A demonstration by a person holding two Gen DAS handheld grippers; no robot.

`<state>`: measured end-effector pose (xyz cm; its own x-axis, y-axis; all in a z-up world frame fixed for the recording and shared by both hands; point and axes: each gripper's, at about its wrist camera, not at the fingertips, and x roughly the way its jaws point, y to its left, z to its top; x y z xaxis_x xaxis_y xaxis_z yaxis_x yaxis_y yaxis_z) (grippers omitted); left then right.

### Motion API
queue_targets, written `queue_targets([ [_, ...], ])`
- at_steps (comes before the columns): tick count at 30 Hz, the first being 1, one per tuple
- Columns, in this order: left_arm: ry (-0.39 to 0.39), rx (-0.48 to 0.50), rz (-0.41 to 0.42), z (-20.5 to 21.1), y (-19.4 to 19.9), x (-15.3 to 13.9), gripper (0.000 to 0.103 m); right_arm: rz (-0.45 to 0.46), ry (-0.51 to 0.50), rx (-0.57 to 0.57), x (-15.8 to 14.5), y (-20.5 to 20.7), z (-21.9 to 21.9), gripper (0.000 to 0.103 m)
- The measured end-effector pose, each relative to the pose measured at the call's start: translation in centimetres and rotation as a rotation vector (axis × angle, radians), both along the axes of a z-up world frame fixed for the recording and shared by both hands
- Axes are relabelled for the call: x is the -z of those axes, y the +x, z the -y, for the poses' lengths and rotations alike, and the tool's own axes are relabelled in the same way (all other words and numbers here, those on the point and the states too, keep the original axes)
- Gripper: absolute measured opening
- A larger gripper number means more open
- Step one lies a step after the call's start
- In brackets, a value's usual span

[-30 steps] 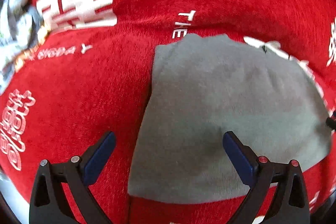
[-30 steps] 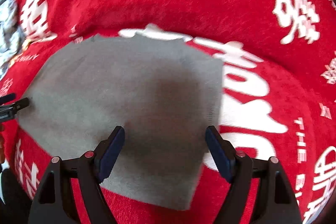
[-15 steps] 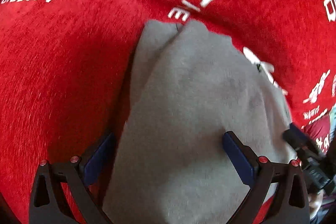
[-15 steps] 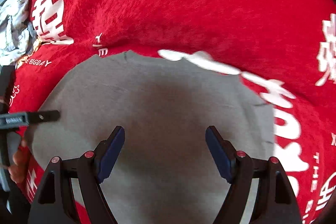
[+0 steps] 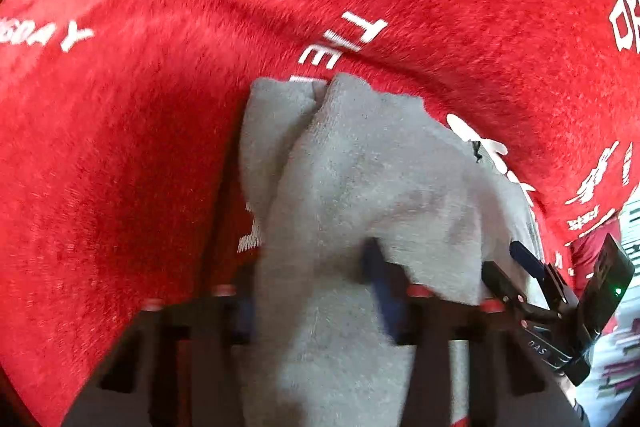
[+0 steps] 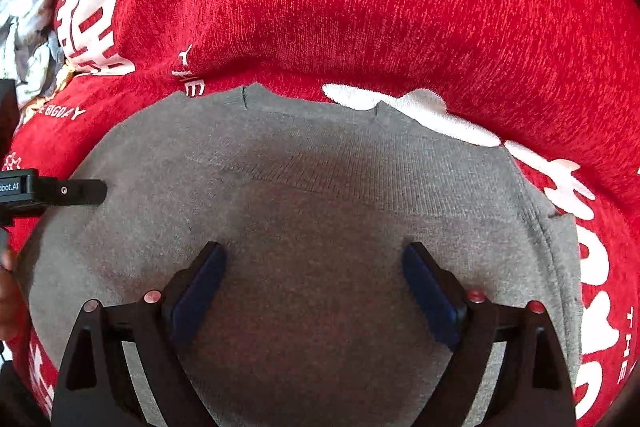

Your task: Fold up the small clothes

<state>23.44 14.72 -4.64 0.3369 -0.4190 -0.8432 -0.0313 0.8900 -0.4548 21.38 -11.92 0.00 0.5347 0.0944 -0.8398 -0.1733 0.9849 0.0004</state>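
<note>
A grey knitted garment (image 5: 360, 167) lies on a red blanket (image 5: 120, 147) with white lettering. My left gripper (image 5: 308, 279) is at the garment's left edge. Its jaws are closing, and a raised fold of the grey cloth is pinched between the blue pads. In the right wrist view the garment (image 6: 320, 179) lies flat and wide. My right gripper (image 6: 314, 259) hovers low over its near middle with its jaws opening; only the flat cloth lies below them. One finger (image 6: 80, 191) of the left gripper shows at the garment's left edge.
The red blanket (image 6: 360, 7) covers the whole surface around the garment. A heap of pale clothes (image 6: 28, 27) lies at its far left edge. Part of a hand (image 6: 8, 291) shows at the left. The right gripper (image 5: 510, 263) appears at the garment's right side.
The left jaws went from wide open to closed on the garment's left edge, bunching the cloth upward. Both grippers came lower and closer to the garment. The right jaws spread slightly wider.
</note>
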Motion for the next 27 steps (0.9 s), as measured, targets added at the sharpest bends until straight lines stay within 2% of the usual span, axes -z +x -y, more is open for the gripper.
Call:
queue_targets([
  [4, 0.024, -0.013, -0.014, 0.6, 0.2, -1.3, 0.022, -0.035, -0.008, 0.003, -0.5, 0.1, 0.2, 0.092],
  [7, 0.048, -0.014, 0.004, 1.2, 0.2, -2.5, 0.021, -0.019, -0.006, 0.045, -1.2, -0.4, 1.1, 0.093],
  [10, 0.081, -0.022, -0.003, 1.9, 0.4, -3.3, 0.021, -0.031, -0.024, 0.044, 0.0, -0.1, 1.7, 0.094],
  [13, 0.060, -0.045, -0.016, 2.1, 0.3, -4.4, 0.019, -0.060, -0.020, 0.039, -0.9, 0.1, 2.3, 0.094],
  [16, 0.065, -0.032, -0.010, 3.9, 0.5, -6.1, 0.019, -0.026, -0.015, 0.084, -2.5, -1.5, 4.8, 0.094],
  [19, 0.081, -0.013, -0.010, 5.6, 0.4, -7.9, 0.018, -0.029, -0.002, 0.146, -3.0, -3.2, 7.9, 0.094],
  [24, 0.127, 0.027, 0.010, 11.6, 0.2, -12.0, 0.017, -0.020, 0.061, 0.243, -3.6, -6.7, 14.1, 0.094],
  [27, 0.126, 0.061, 0.034, 15.4, -0.2, -14.1, 0.015, -0.003, 0.099, 0.301, -4.0, -8.6, 17.4, 0.094],
])
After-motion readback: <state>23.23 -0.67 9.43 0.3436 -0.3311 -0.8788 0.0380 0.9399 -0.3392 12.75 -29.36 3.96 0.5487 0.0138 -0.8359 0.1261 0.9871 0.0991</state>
